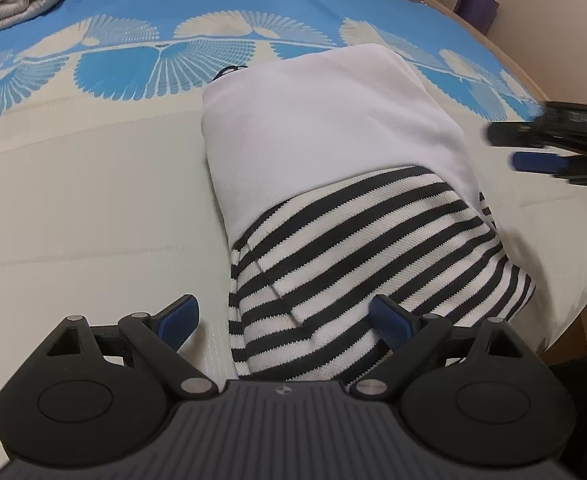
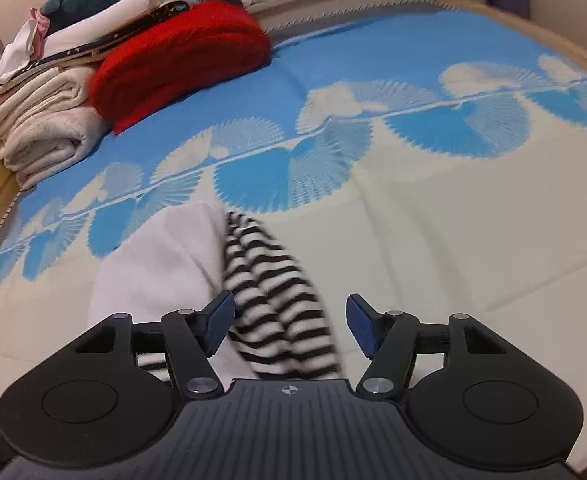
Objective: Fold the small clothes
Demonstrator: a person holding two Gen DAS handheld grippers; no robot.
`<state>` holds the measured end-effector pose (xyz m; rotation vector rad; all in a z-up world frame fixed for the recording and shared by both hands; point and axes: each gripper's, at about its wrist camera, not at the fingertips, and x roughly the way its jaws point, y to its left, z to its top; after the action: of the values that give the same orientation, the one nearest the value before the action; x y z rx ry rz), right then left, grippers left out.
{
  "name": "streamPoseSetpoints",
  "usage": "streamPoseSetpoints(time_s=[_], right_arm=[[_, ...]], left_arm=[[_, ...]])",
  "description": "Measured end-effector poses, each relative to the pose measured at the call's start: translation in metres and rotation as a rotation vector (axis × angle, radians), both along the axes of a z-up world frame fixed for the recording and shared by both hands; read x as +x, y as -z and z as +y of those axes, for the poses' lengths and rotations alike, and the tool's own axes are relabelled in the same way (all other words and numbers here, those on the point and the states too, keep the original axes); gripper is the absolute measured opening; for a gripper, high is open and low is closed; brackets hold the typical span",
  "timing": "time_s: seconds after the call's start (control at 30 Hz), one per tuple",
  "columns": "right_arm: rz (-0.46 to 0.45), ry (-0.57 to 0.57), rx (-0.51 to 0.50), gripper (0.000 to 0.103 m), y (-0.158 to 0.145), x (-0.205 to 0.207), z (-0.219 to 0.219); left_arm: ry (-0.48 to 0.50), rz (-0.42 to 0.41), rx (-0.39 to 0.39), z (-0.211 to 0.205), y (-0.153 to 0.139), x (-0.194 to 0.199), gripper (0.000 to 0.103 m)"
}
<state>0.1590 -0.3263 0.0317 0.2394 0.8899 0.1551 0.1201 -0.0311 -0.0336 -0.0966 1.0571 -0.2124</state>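
Note:
A small garment lies folded on the bed, a white panel (image 1: 325, 120) over a black-and-white striped part (image 1: 353, 248). My left gripper (image 1: 283, 320) stands wide open over the striped end; its left pad is off the cloth and its right pad rests against the stripes without pinching. In the right wrist view the white panel (image 2: 153, 264) and the striped part (image 2: 269, 292) look blurred. My right gripper (image 2: 291, 322) is open, and the stripes run between its fingers, with a gap at the right one. The right gripper (image 1: 533, 148) also shows at the left wrist view's right edge, beside the garment.
The bedspread (image 2: 413, 240) is cream near me and blue with white fan shapes farther off. A red fluffy item (image 2: 181, 60) and a pile of folded clothes (image 2: 45, 120) sit at the far left. The bed's edge (image 1: 565, 312) runs close on the right.

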Motion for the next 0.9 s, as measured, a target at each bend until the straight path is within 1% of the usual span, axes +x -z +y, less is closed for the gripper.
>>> streamPoseSetpoints(time_s=[0.1, 0.17, 0.2, 0.23, 0.3, 0.33, 0.4, 0.47, 0.5, 0.53, 0.6, 0.67, 0.7, 0.73, 0.77, 0.83, 0.87, 0.9], right_arm=[[0.056, -0.01, 0.009, 0.064, 0.014, 0.021, 0.019], [0.085, -0.009, 0.018, 0.064, 0.022, 0.026, 0.03], [0.1, -0.015, 0.021, 0.061, 0.025, 0.03, 0.034], [0.111, -0.031, 0.022, 0.057, 0.028, 0.033, 0.039], [0.113, -0.062, 0.012, 0.012, 0.028, 0.034, 0.048], [0.108, -0.067, 0.007, 0.004, 0.027, 0.034, 0.05], [0.088, -0.044, -0.001, 0.002, 0.023, 0.033, 0.047], [0.098, 0.02, 0.016, 0.002, 0.025, 0.036, 0.036], [0.123, 0.059, 0.014, 0.002, 0.029, 0.037, 0.029], [0.145, 0.076, 0.0, 0.002, 0.032, 0.039, 0.027], [0.173, 0.072, -0.053, 0.002, 0.038, 0.039, 0.031], [0.174, 0.048, -0.07, 0.002, 0.039, 0.039, 0.036], [0.174, 0.042, -0.069, 0.003, 0.039, 0.039, 0.037], [0.173, 0.041, -0.067, 0.003, 0.039, 0.04, 0.037], [0.172, 0.044, -0.062, 0.007, 0.038, 0.04, 0.035], [0.158, 0.061, -0.054, 0.023, 0.035, 0.038, 0.031], [0.152, 0.072, -0.06, 0.034, 0.034, 0.037, 0.029], [0.152, 0.073, -0.058, 0.049, 0.034, 0.036, 0.028]], left_arm=[[-0.004, -0.002, -0.002, 0.0, 0.0, -0.001, 0.096], [-0.004, 0.0, -0.006, 0.001, 0.001, -0.001, 0.096], [-0.004, 0.002, -0.008, 0.002, 0.001, 0.0, 0.096], [-0.004, 0.003, -0.011, 0.003, 0.001, 0.001, 0.096], [-0.003, 0.005, -0.014, 0.004, 0.001, 0.002, 0.096], [-0.002, 0.004, -0.016, 0.005, 0.001, 0.002, 0.096], [-0.001, 0.004, -0.024, 0.005, 0.0, 0.003, 0.096], [0.002, 0.007, -0.047, 0.007, 0.0, 0.003, 0.096], [0.004, 0.01, -0.06, 0.006, 0.0, 0.004, 0.096], [0.007, 0.013, -0.064, 0.006, 0.0, 0.004, 0.096], [0.011, 0.015, -0.054, 0.005, -0.002, 0.004, 0.096], [0.007, 0.019, -0.047, 0.006, -0.007, 0.005, 0.096], [-0.004, 0.018, -0.061, 0.009, -0.012, 0.007, 0.096], [-0.02, 0.013, -0.091, 0.013, -0.018, 0.008, 0.096], [-0.035, 0.013, -0.122, 0.016, -0.023, 0.012, 0.096], [-0.077, 0.024, -0.187, 0.027, -0.031, 0.026, 0.096], [-0.102, 0.035, -0.212, 0.032, -0.033, 0.036, 0.096], [-0.129, 0.042, -0.228, 0.036, -0.033, 0.046, 0.096]])
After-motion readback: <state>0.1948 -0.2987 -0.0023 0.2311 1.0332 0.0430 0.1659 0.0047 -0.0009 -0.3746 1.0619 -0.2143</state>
